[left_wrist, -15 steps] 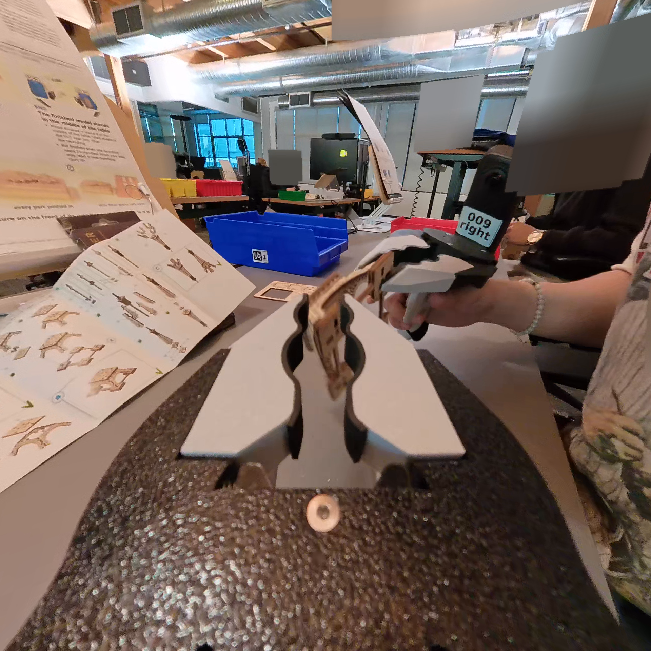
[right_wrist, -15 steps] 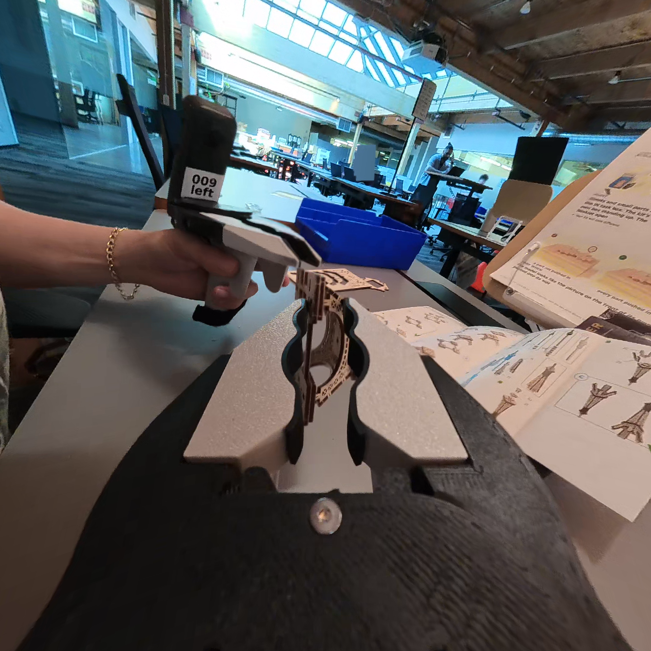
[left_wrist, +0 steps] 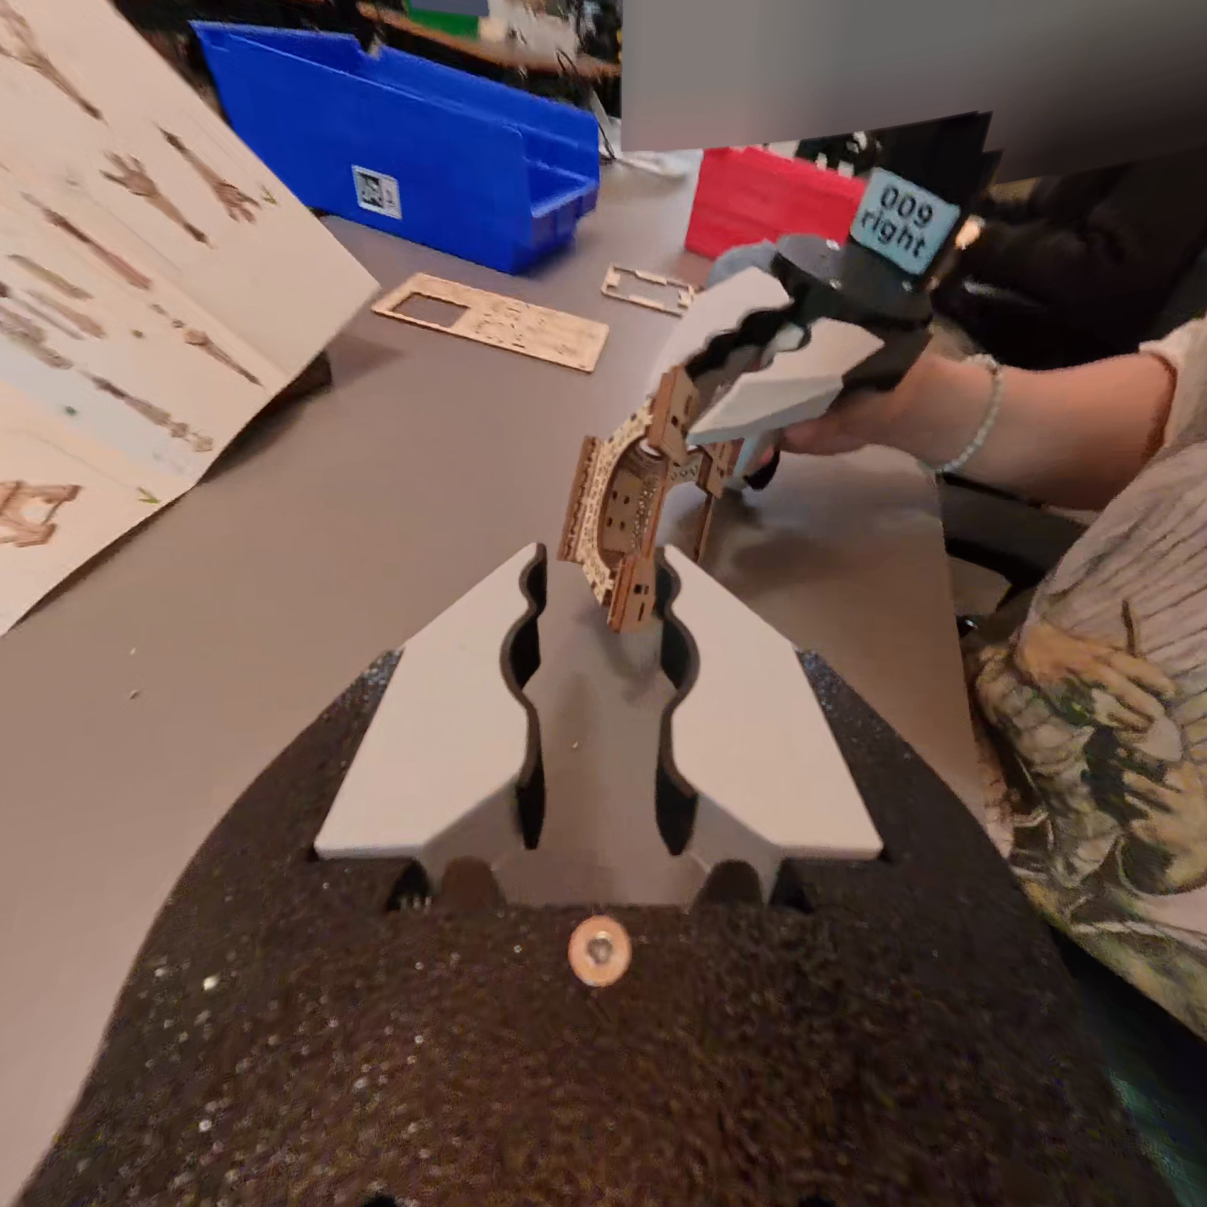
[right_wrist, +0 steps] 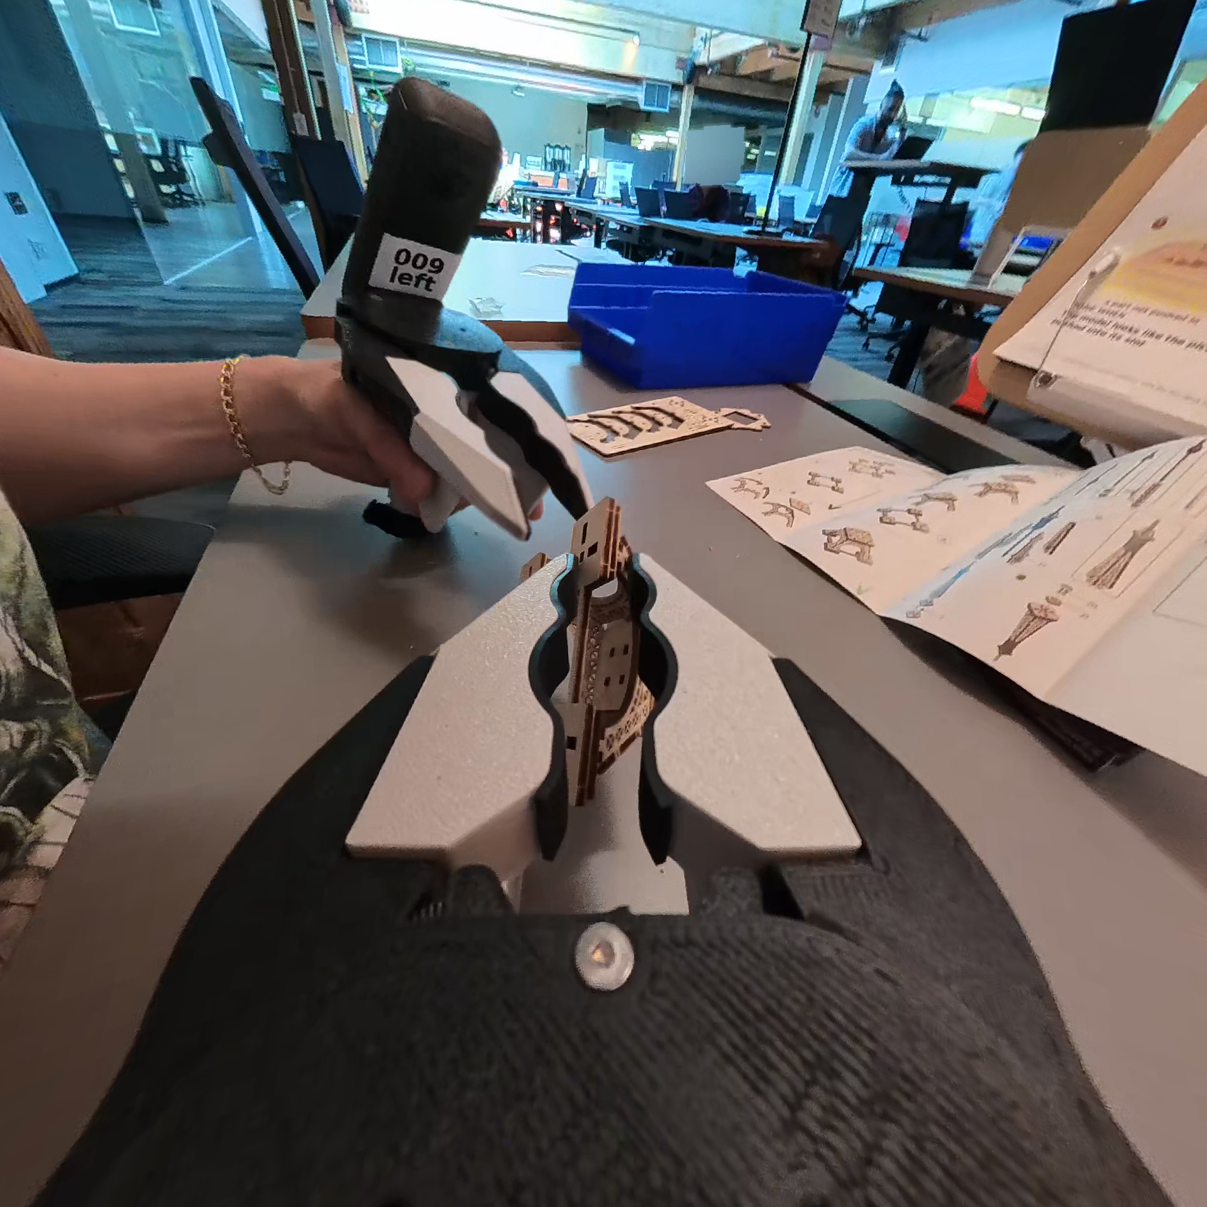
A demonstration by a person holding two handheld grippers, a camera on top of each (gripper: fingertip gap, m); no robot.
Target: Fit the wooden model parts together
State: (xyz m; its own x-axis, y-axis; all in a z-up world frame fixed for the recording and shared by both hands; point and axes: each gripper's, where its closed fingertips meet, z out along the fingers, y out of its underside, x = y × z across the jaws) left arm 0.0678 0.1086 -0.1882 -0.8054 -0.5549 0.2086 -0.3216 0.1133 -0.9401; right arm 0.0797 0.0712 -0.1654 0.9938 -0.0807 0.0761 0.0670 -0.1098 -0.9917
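Grey counter [right_wrist: 274, 653] in an open workshop: my right tongs [right_wrist: 604, 575] are clamped on the wooden model assembly [right_wrist: 604, 659], carried above the surface with its long axis roughly along the fingers and one end standing proud of the tips. My left tongs [left_wrist: 604, 575] gape with nothing between them, the assembly's lower end just ahead and toward their right finger, so I judge a small rightward reach would bracket it. Beyond lie a punched-out wooden sheet [left_wrist: 490, 323], blue bin [left_wrist: 418, 144] and instruction sheets [right_wrist: 966, 555].

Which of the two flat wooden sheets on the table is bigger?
The wooden sheet nearer the blue bin; the smaller frame lies closer to the red bin and is mostly an empty cut-out.
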